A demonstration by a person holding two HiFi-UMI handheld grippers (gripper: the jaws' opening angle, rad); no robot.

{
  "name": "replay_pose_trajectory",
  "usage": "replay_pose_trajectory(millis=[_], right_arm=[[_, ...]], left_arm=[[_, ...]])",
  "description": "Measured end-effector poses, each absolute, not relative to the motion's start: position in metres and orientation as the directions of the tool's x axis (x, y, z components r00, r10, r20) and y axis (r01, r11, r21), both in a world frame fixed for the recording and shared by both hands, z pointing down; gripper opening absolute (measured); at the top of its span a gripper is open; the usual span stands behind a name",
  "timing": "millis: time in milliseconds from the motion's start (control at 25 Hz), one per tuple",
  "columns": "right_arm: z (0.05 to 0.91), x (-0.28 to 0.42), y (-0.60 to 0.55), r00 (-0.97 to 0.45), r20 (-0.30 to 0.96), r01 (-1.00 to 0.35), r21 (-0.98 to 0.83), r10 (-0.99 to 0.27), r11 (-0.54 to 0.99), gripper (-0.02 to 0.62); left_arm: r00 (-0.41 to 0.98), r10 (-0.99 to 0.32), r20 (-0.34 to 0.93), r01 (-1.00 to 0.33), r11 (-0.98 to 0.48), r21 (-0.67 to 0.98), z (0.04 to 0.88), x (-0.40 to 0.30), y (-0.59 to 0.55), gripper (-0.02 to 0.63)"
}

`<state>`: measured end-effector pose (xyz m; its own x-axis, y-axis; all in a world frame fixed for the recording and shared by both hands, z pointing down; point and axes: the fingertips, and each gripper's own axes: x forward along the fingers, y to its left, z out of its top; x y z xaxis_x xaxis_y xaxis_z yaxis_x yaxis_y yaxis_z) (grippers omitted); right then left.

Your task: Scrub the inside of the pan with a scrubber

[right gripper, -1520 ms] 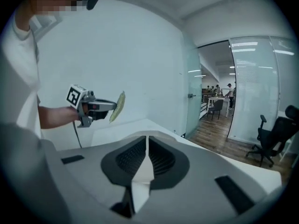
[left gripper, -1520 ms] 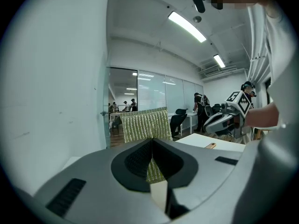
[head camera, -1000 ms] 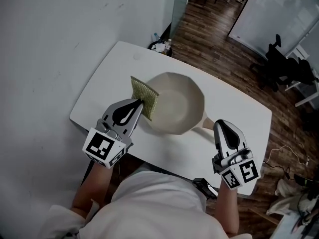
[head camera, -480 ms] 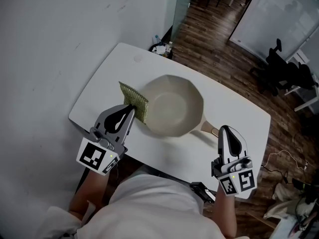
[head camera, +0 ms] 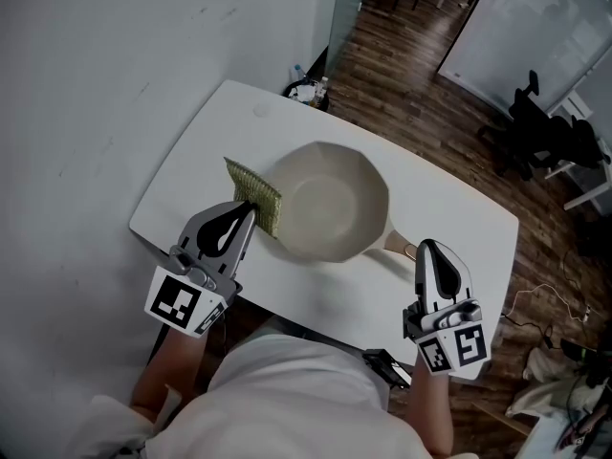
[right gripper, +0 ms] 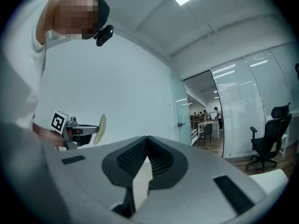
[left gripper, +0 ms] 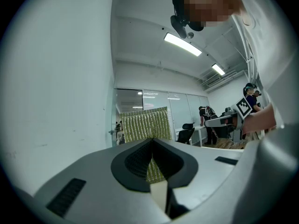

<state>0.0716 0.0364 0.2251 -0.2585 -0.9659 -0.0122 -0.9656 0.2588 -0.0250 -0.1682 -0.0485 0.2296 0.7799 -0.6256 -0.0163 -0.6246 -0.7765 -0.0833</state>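
Note:
A cream pan (head camera: 330, 210) sits in the middle of the white table (head camera: 215, 132), its handle (head camera: 397, 245) pointing toward my right gripper. My left gripper (head camera: 251, 207) is shut on a green mesh scrubber (head camera: 253, 195), which stands on edge beside the pan's left rim, above the table. In the left gripper view the scrubber (left gripper: 144, 121) sticks up from the closed jaws of the left gripper (left gripper: 152, 143). My right gripper (head camera: 427, 248) hangs just off the handle's end, shut with nothing in it; the right gripper (right gripper: 147, 139) shows closed pads.
A white wall runs along the table's left side. Wooden floor lies beyond, with small clutter (head camera: 306, 89) by the far corner and a black office chair (head camera: 545, 127) at the right. A dark object (head camera: 387, 363) sits below the near table edge.
The left gripper and scrubber have shifted a little left, from over the pan's left rim to just outside it. The right gripper has stayed near the handle's end.

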Motion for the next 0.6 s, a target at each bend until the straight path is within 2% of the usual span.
replay_pose_trajectory(millis=[600], right_arm=[[0.2318, 0.0739, 0.0457, -0.238, -0.001, -0.971, -0.031, -0.971, 0.238, 0.02]], left_arm=[[0.783, -0.622, -0.018, -0.621, -0.778, -0.095, 0.2318, -0.1682, -0.0494, 0.018]])
